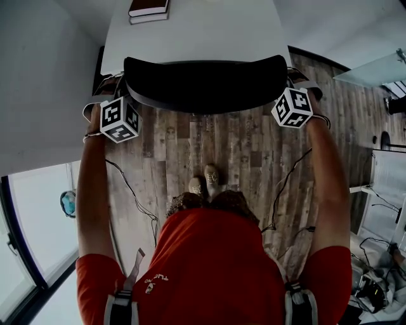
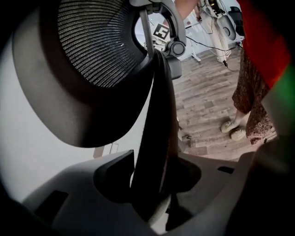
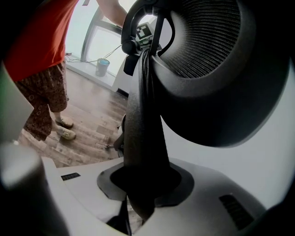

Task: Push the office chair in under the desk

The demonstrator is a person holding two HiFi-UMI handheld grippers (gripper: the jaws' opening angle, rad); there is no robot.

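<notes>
The black office chair's backrest (image 1: 206, 82) stands against the front edge of the white desk (image 1: 190, 35), with its seat hidden beneath. My left gripper (image 1: 117, 95) clamps the backrest's left edge, and my right gripper (image 1: 293, 86) clamps its right edge. In the left gripper view the dark backrest rim (image 2: 154, 115) runs down between the jaws of the left gripper (image 2: 154, 184) and fills the gap. The right gripper view shows the same rim (image 3: 143, 120) filling the gap of the right gripper (image 3: 143, 184). The mesh headrest (image 2: 101, 41) (image 3: 207, 37) looms above both.
Books (image 1: 149, 9) lie at the desk's far edge. The person's feet (image 1: 204, 181) stand on the wood floor behind the chair. Cables (image 1: 136, 197) trail over the floor on both sides. A blue bucket (image 1: 68, 203) sits by the window at left, and white furniture (image 1: 380, 190) at right.
</notes>
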